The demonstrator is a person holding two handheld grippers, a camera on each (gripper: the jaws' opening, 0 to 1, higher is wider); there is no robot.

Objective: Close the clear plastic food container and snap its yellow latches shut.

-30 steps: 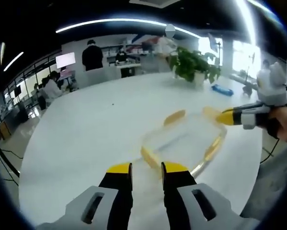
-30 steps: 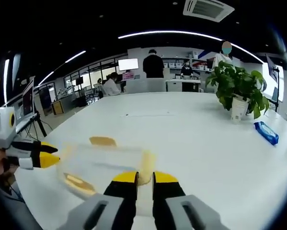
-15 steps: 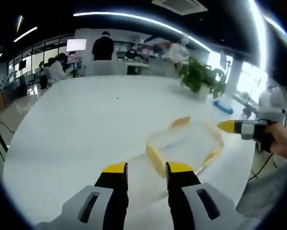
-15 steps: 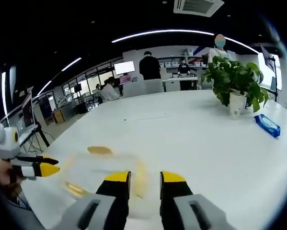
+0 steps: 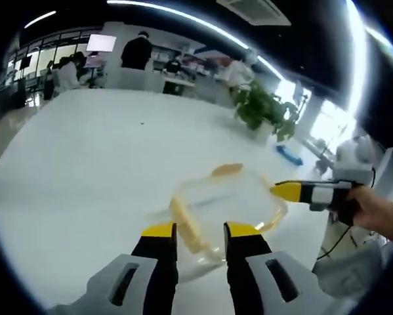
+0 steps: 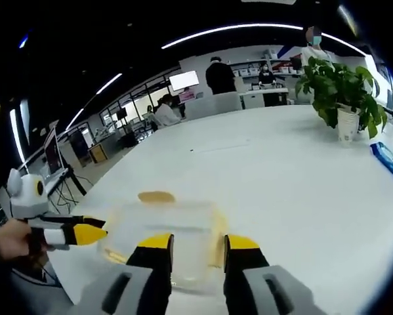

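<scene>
A clear plastic container [image 5: 232, 207] with yellow latches lies on the white table [image 5: 84, 164]. In the left gripper view one yellow latch [image 5: 185, 224] runs just ahead of the gap of my left gripper [image 5: 201, 231], whose jaws stand open. My right gripper [image 5: 289, 191], held in a hand, reaches in from the right and hovers at the container's far right rim. In the right gripper view the container [image 6: 166, 226] sits right before my right gripper [image 6: 198, 243], open, with a latch [image 6: 156, 196] at its far side. The left gripper [image 6: 84, 234] points at its left edge.
A potted plant [image 6: 344, 98] and a blue packet [image 6: 388, 159] stand at the table's far right. People sit and stand at desks beyond the far edge. The table's near edge runs close behind the container [image 5: 340, 262].
Both views have drawn nearer to the container and tilted down onto it. The right gripper's jaws have spread wider apart. The right gripper's tip sits closer to the container's rim.
</scene>
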